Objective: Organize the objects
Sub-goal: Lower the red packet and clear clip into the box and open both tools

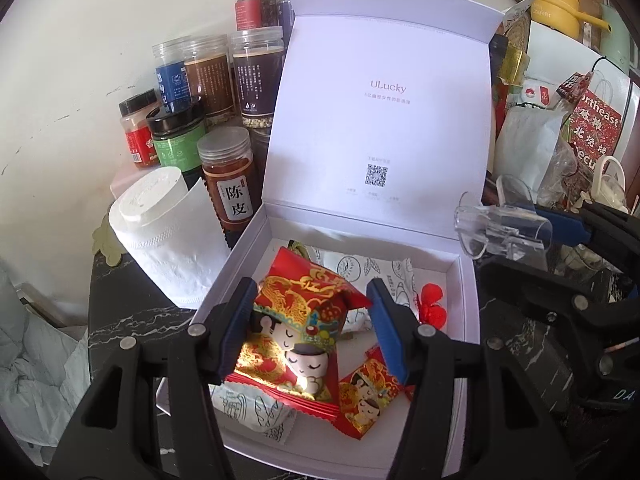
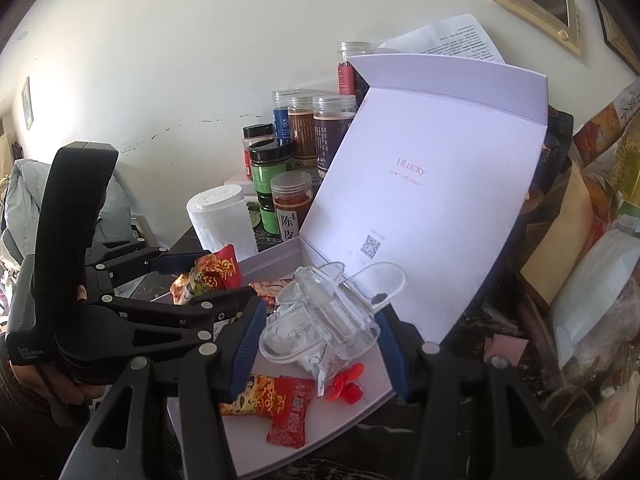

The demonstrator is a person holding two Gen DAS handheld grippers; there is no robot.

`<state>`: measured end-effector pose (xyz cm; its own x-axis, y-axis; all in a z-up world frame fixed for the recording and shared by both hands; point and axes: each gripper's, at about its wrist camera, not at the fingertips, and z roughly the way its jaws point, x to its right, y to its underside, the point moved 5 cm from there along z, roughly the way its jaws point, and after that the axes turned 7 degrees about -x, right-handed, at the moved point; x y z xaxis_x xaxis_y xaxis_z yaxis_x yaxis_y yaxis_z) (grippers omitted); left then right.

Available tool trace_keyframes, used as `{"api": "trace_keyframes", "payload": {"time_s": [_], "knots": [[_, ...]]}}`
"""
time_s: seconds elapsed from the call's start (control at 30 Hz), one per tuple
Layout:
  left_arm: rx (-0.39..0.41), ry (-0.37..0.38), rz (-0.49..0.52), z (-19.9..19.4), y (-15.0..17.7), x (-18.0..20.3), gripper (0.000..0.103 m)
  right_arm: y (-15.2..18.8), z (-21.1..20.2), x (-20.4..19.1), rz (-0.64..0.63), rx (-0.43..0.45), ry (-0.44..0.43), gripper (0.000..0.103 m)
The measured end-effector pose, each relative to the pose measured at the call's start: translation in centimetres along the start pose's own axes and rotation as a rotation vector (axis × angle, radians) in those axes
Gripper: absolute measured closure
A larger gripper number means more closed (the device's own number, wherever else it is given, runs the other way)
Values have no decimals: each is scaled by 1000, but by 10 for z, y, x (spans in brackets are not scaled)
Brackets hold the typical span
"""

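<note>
The left tool (image 1: 312, 328) pinches a red snack packet (image 1: 308, 308) between its blue pads, held over the open white box (image 1: 460, 300). The right tool (image 2: 320, 344) grips a clear plastic holder (image 2: 328, 312) above the same box, where more red packets (image 2: 276, 404) and a white wrapper (image 1: 256, 408) lie.

"ULucky" plus a QR code inside box lid (image 1: 380, 92); "陈皮" on near jar (image 1: 234, 196); "ortheast" on red bag (image 1: 596, 128), far right.
</note>
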<state>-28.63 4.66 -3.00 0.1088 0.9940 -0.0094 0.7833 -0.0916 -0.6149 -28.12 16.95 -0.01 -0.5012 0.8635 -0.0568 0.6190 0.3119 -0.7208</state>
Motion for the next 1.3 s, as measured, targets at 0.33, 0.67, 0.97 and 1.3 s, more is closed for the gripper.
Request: {"api": "trace_keyframes", "payload": {"time_s": [0.33, 0.67, 0.97, 1.3], "knots": [[-38, 2, 16, 30, -6, -5, 48, -6, 34, 12, -18, -54, 5, 48], [-118, 28, 38, 56, 20, 2, 47, 14, 61, -2, -57, -157, -49, 48], [-153, 26, 35, 64, 27, 2, 47, 27, 77, -8, -74, -222, -87, 48], [-191, 22, 21, 71, 27, 3, 41, 36, 86, -2, -47, -275, -125, 47]]}}
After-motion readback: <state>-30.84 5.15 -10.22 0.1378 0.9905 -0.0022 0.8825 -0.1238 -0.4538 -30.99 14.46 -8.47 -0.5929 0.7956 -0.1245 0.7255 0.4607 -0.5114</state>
